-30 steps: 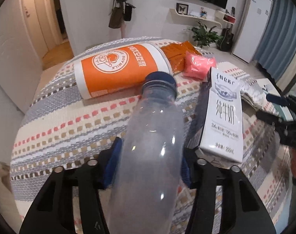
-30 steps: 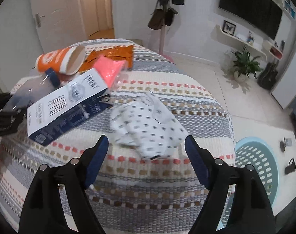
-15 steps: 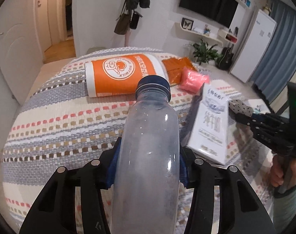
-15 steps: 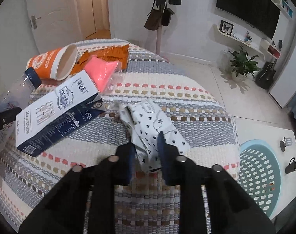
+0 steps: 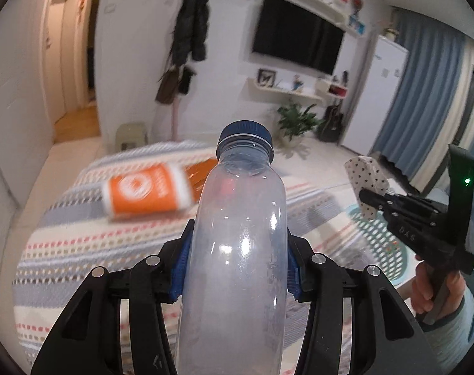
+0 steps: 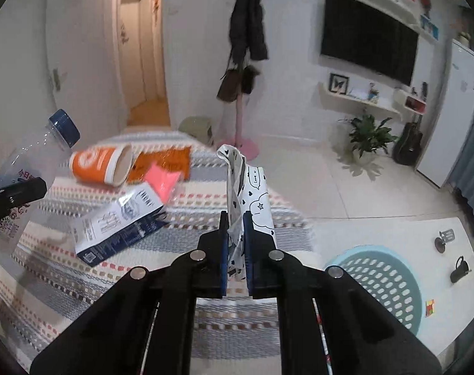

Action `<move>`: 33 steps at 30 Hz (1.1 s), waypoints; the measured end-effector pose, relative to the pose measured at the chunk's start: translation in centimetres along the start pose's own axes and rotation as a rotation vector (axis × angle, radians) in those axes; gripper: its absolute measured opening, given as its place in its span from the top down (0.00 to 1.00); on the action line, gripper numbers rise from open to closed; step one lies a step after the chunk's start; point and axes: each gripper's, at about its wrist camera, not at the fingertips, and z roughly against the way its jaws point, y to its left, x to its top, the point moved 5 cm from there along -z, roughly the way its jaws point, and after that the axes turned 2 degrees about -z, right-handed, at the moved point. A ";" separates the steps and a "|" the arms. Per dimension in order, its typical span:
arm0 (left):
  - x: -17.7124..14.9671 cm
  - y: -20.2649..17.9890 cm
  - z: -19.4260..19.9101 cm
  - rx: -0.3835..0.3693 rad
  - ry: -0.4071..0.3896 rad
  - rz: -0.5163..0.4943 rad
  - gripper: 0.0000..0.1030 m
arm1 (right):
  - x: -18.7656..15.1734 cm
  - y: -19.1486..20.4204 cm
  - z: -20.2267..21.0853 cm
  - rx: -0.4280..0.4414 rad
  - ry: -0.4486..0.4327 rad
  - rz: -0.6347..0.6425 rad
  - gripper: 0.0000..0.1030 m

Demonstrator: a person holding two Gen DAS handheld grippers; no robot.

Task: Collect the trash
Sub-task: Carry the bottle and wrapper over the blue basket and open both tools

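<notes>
Clear plastic bottle (image 5: pixel 237 250) clamped in left tool (image 5: pixel 237 268); right tool (image 6: pixel 236 243) pinched shut on patterned wrapper (image 6: pixel 252 200), both lifted off surface (image 6: pixel 80 287); basket (image 6: pixel 380 284) looked empty; cup (image 6: pixel 102 168), carton (image 6: pixel 118 222), pink packet (image 6: pixel 162 181) remained

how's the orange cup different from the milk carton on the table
The orange cup is round with its open mouth showing; the milk carton is a closed box. The cup is orange and white, the carton white and dark blue. Both lie on their sides on the striped tablecloth.

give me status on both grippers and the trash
Left gripper shut on clear plastic bottle. Right gripper shut on white patterned wrapper. Light-blue perforated basket unobstructed.
</notes>
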 end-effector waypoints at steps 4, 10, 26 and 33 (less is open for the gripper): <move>1.6 -4.2 -0.1 -0.052 -0.022 -0.050 0.54 | 0.0 -3.8 1.8 -0.004 -0.006 -0.101 0.93; 2.3 -10.4 -2.7 -0.102 0.012 -0.138 0.54 | -1.6 -11.2 3.9 -0.024 -0.019 -0.256 0.93; -1.9 -23.5 -14.3 -0.195 0.229 -0.303 0.54 | -11.0 -23.1 2.2 -0.159 0.114 -0.480 0.93; -3.5 -26.1 -16.7 -0.222 0.292 -0.312 0.54 | -14.9 -25.8 0.4 -0.175 0.195 -0.562 0.93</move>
